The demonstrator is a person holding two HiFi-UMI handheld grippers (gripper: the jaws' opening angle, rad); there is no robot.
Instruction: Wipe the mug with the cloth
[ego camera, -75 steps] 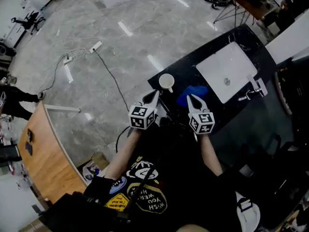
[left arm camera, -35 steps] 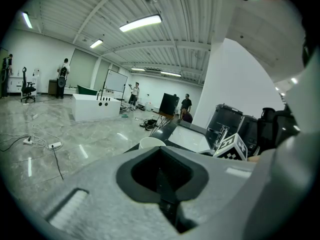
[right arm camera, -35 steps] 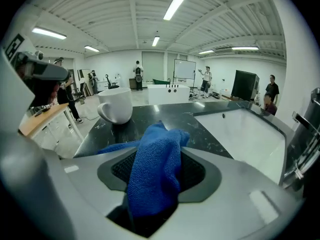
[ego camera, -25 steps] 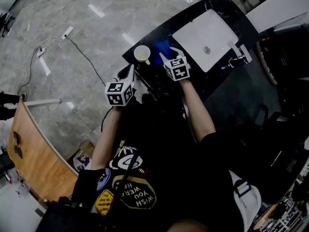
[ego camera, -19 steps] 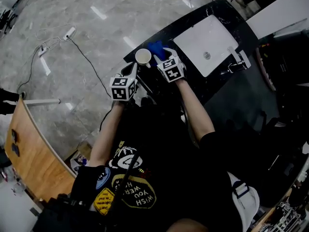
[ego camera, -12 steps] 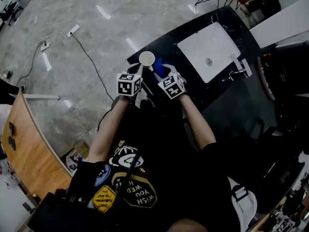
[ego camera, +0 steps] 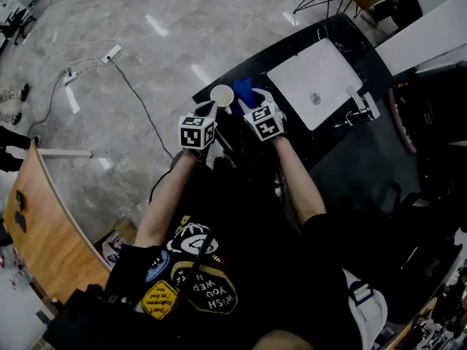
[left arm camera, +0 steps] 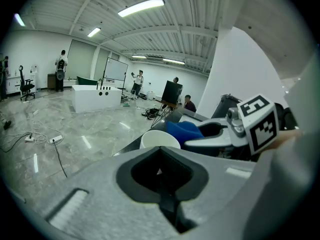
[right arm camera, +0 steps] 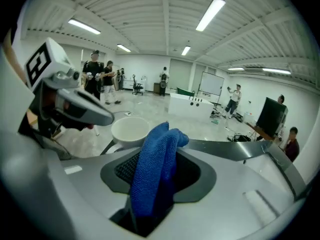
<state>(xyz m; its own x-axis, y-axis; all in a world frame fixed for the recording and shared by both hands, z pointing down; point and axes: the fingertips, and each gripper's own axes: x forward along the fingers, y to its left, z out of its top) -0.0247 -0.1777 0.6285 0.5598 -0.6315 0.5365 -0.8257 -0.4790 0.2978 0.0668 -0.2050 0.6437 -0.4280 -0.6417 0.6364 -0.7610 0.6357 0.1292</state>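
Blue cloth [right arm camera: 155, 169] has left the bench [ego camera: 310, 128], pinched in my right tongs [ego camera: 248, 100] beside the mug [ego camera: 222, 95]; left tongs [ego camera: 207, 107] closed empty, wiping next.

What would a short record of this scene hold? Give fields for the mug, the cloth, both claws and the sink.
mug: white, upright, near the corner of the dark counter
cloth: blue, pinched in the right claw, beside the mug
left claw: shut, nothing seen in it, close to the mug
right claw: shut on the cloth
sink: white, set in the counter
cloth touching mug: cannot tell
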